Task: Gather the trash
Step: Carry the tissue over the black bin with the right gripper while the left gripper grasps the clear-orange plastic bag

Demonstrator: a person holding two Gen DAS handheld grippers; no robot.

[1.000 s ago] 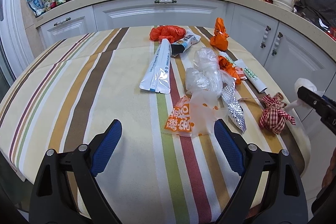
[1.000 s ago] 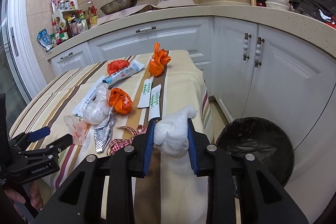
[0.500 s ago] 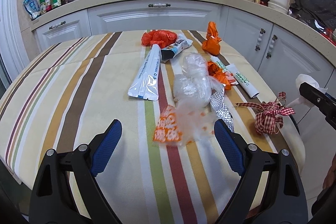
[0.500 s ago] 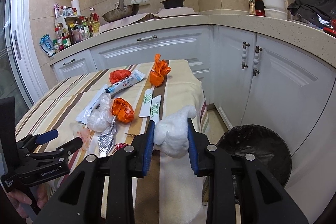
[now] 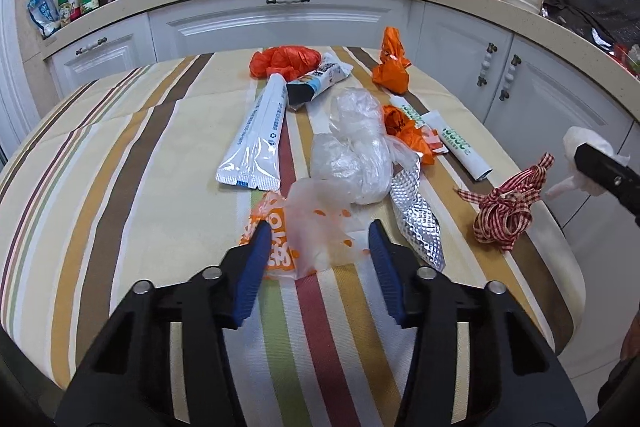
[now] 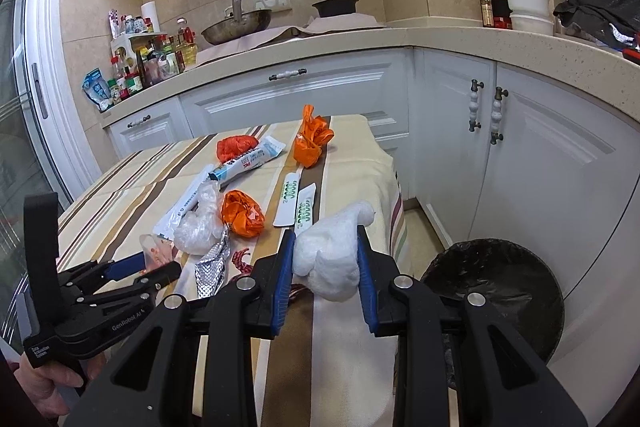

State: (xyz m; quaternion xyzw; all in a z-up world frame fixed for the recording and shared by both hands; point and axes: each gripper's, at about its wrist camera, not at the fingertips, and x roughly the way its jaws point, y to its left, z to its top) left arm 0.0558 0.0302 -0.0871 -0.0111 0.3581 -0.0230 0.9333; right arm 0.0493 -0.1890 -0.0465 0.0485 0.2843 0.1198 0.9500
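My left gripper point(image 5: 316, 247) is open, its blue pads on either side of a clear wrapper with orange print point(image 5: 304, 231) on the striped table point(image 5: 120, 187). My right gripper point(image 6: 325, 259) is shut on a crumpled white tissue point(image 6: 332, 255), held above the table's right edge, left of a black-lined trash bin point(image 6: 496, 291) on the floor. In the left wrist view the tissue point(image 5: 584, 143) shows at the far right. Other trash on the table: a clear plastic bag point(image 5: 356, 155), a silver foil strip point(image 5: 416, 215), a red checked ribbon point(image 5: 504, 215), orange bags point(image 5: 392, 67).
White and blue sachets point(image 5: 260, 131) and green-print wrappers point(image 5: 460, 147) lie mid-table. White kitchen cabinets point(image 6: 540, 163) and a counter with bottles point(image 6: 152, 59) ring the table. The bin stands between table and cabinets.
My left gripper moved forward and narrowed, so its pads now flank the orange-print wrapper. My right gripper still holds the tissue and has risen a little.
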